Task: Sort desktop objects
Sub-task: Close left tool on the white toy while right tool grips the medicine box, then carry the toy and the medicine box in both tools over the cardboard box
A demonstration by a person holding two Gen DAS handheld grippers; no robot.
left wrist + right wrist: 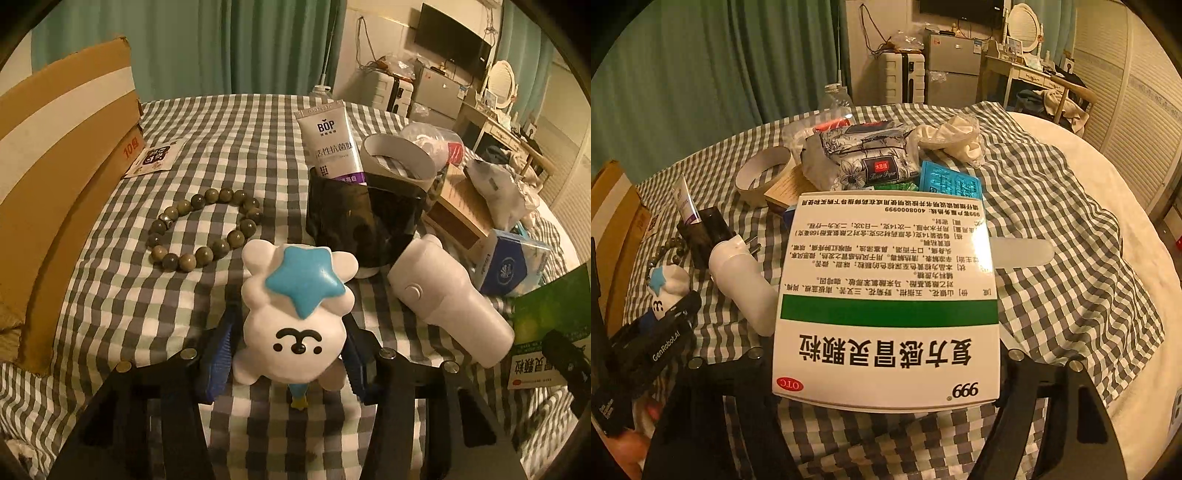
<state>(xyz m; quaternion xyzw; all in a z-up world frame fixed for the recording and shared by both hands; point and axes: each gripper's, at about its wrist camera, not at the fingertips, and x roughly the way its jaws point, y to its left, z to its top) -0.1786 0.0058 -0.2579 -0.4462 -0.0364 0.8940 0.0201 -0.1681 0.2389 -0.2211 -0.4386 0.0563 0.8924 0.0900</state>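
left fingers (290, 363) clamp a white bear toy with blue star (295, 314); right fingers (886, 373) grip a white-green medicine box (886, 295); both likely next go beside the black organizer cup (364, 221).

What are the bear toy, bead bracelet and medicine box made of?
Bear toy: looks like soft foam or rubber, smooth with a slight sheen, glossy blue star.
Bead bracelet: polished stone or wood, olive-brown with highlights; cannot tell which.
Medicine box: printed cardboard, glossy coating, flat creased edges.

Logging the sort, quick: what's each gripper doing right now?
Left gripper: closed on the white bear toy.
Right gripper: closed on the medicine box.
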